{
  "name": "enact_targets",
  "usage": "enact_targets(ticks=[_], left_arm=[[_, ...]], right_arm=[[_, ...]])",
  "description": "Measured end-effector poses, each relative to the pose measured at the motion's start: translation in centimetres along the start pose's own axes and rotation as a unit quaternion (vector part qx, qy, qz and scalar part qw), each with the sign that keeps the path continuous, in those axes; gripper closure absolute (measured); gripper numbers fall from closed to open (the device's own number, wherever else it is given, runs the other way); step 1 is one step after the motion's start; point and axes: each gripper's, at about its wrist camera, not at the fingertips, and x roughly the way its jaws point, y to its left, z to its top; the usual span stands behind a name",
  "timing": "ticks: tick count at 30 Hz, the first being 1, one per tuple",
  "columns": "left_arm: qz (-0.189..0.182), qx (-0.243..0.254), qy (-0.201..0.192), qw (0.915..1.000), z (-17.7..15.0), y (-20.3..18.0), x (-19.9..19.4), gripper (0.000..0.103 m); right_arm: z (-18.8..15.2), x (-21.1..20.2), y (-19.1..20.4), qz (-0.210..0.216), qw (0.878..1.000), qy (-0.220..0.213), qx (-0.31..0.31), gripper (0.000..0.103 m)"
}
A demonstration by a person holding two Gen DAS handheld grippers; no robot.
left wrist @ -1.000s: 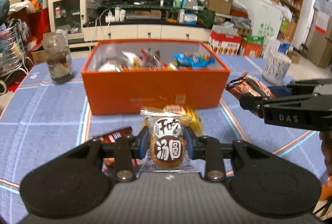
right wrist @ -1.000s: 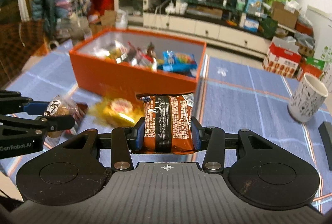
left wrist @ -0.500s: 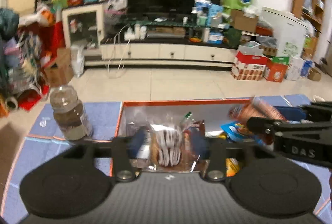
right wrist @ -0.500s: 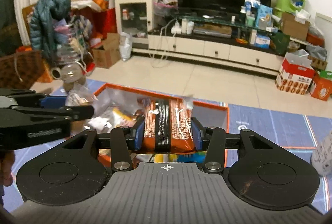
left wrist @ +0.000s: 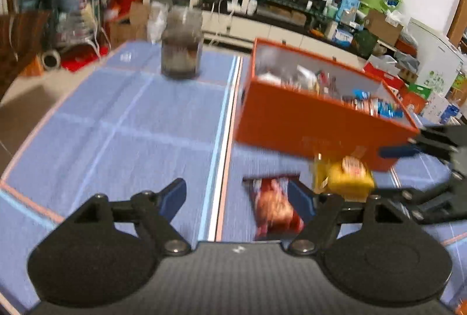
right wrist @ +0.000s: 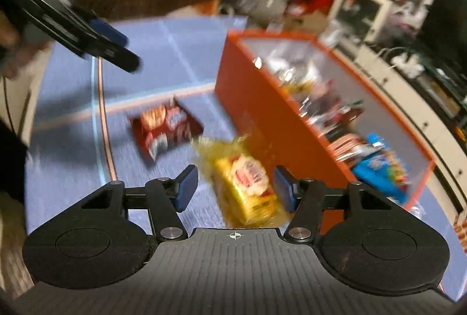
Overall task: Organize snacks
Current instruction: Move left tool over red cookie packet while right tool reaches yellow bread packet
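My left gripper hangs over the blue tablecloth, its jaws opening with nothing gripped. A red snack packet lies flat on the cloth by its right finger. My right gripper is also opening. A yellow snack packet lies on the cloth between its fingers, and the pads do not press on it. Close behind both packets, the orange box holds several snacks, among them an orange striped packet. The frames are blurred by motion.
A dark jar stands on the cloth at the far left of the box. The tablecloth is bare to the left of the red packet. Beyond the table are a TV cabinet, shelves and cartons.
Both grippers carried their packets over the orange box, let them go and swung back down to the cloth. The round biscuit packet and the orange striped packet are out of the jaws.
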Motion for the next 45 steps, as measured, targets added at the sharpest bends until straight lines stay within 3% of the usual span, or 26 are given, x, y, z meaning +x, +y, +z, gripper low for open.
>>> enact_targets(ticks=[6, 9, 12, 14, 15, 16, 18, 21, 22, 23, 24, 25, 31, 33, 37, 45], left_arm=[[-0.003, 0.010, 0.019, 0.9998, -0.9, 0.1, 1.6, 0.027], [-0.014, 0.018, 0.028, 0.9994, -0.7, 0.0, 2.2, 0.026], [-0.014, 0.017, 0.030, 0.9993, -0.8, -0.1, 2.4, 0.026], [-0.019, 0.015, 0.029, 0.9993, -0.8, -0.3, 2.2, 0.026], [-0.019, 0.017, 0.028, 0.9993, -0.9, -0.5, 2.1, 0.026], [-0.017, 0.020, 0.026, 0.9993, -1.0, -0.7, 2.0, 0.026], [-0.014, 0.024, 0.025, 0.9993, -1.2, -1.1, 2.0, 0.026], [-0.013, 0.027, 0.025, 0.9992, -1.4, -1.9, 2.2, 0.026], [-0.012, 0.026, 0.023, 0.9993, -1.5, -2.1, 2.3, 0.026], [-0.012, 0.026, 0.021, 0.9994, -1.6, -2.2, 2.3, 0.025], [-0.015, 0.028, 0.019, 0.9993, -1.7, -2.5, 2.4, 0.024], [-0.017, 0.031, 0.020, 0.9992, -1.7, -2.7, 2.7, 0.024], [-0.012, 0.037, 0.013, 0.9992, -1.4, -3.7, 3.9, 0.022], [-0.006, 0.036, 0.013, 0.9992, -1.4, -3.8, 4.4, 0.020], [0.014, 0.039, 0.016, 0.9990, -1.3, -4.6, 5.4, 0.005], [0.041, 0.050, 0.023, 0.9976, -0.7, -7.3, 8.2, 0.005]], right_arm=[[-0.2, 3.6, -1.1, 0.037, 0.998, 0.026, -0.033, 0.056], [-0.1, 5.2, -1.6, 0.050, 0.997, 0.046, -0.031, 0.061], [-0.3, 6.4, -1.4, 0.031, 0.997, 0.072, 0.002, 0.060], [-0.5, 6.2, -1.5, -0.001, 0.993, 0.084, 0.079, 0.063], [-0.8, 5.9, -1.5, -0.030, 0.986, 0.094, 0.134, 0.062], [-1.5, 5.1, -1.5, -0.066, 0.971, 0.097, 0.208, 0.062], [-2.7, 3.7, -0.7, -0.102, 0.947, 0.091, 0.292, 0.062], [-4.0, 2.4, 1.6, -0.140, 0.930, 0.079, 0.332, 0.058], [-4.5, 1.9, 2.2, -0.146, 0.921, 0.075, 0.353, 0.052], [-5.0, 1.4, 2.6, -0.147, 0.913, 0.066, 0.375, 0.032], [-5.5, 0.5, 3.0, -0.147, 0.908, 0.051, 0.390, 0.023], [-5.7, -0.7, 3.7, -0.153, 0.907, 0.034, 0.390, 0.023], [-5.4, -4.7, 5.3, -0.204, 0.933, -0.034, 0.296, 0.015], [-5.3, -4.2, 4.8, -0.218, 0.928, -0.039, 0.300, 0.015], [-5.3, -1.9, 3.4, -0.187, 0.918, -0.030, 0.348, 0.016], [-5.4, 1.5, 3.4, -0.191, 0.917, -0.002, 0.351, 0.020]])
